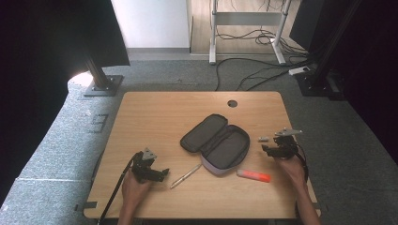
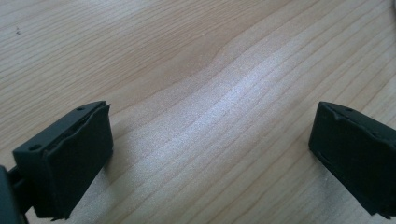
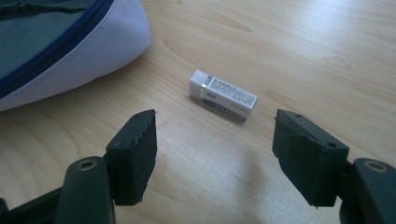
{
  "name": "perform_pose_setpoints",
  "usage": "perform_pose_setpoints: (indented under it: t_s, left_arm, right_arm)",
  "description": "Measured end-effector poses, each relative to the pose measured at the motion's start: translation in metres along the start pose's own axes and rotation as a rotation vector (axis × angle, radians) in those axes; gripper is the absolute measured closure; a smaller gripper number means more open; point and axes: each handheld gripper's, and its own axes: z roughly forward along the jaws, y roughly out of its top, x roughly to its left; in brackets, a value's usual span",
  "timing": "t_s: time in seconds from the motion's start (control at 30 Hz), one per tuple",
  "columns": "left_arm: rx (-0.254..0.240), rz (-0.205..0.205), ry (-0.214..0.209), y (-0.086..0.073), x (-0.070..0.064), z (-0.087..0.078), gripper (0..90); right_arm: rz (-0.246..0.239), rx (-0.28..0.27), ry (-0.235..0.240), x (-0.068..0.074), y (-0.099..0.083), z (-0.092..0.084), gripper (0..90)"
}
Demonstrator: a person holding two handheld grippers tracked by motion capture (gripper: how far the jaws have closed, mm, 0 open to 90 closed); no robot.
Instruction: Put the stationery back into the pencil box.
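An open pencil case point(image 1: 216, 143) with a pale purple shell and dark lining lies in the middle of the wooden table point(image 1: 155, 112). A white eraser point(image 1: 264, 138) in a printed sleeve lies to its right; in the right gripper view the eraser point(image 3: 223, 95) sits just beyond the jaws. My right gripper point(image 3: 215, 144) is open, with bare wood between its jaws and the case's edge point(image 3: 79, 46) at upper left. A silver pen point(image 1: 186, 176) and an orange highlighter point(image 1: 253, 175) lie near the front. My left gripper point(image 2: 210, 149) stands open over bare wood, left of the pen.
A round cable hole point(image 1: 232, 103) sits near the table's far edge. Beyond the table are grey carpet, a desk frame point(image 1: 246, 28) with loose cables, and dark stands at both sides.
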Motion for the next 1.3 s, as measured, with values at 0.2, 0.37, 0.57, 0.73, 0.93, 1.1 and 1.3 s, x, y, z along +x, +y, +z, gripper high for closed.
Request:
perform_pose_setpoints:
  t_s: [0.2,0.37,0.57,0.73,0.93,1.1,1.3]
  left_arm:
    - [0.0,0.0,0.0,0.0,0.0,0.0,0.0]
    - [0.0,0.0,0.0,0.0,0.0,0.0,0.0]
    - [0.0,0.0,0.0,0.0,0.0,0.0,0.0]
    - [0.0,0.0,0.0,0.0,0.0,0.0,0.0]
    - [0.0,0.0,0.0,0.0,0.0,0.0,0.0]
    - [0.0,0.0,0.0,0.0,0.0,0.0,0.0]
    - [0.0,0.0,0.0,0.0,0.0,0.0,0.0]
  right_arm:
    - [-0.002,-0.009,0.026,-0.008,0.007,0.009,36.1]
    - [0.0,-0.009,0.044,-0.012,0.011,0.016,38.5]
    - [-0.005,0.006,0.055,-0.014,0.014,0.025,41.8]
    - [-0.01,0.025,0.053,-0.015,0.017,0.032,49.6]
    - [-0.003,0.026,0.057,-0.016,0.017,0.036,63.9]
    - [0.017,0.011,0.053,-0.014,0.015,0.036,74.4]
    - [0.057,-0.004,0.061,-0.013,0.012,0.035,78.1]
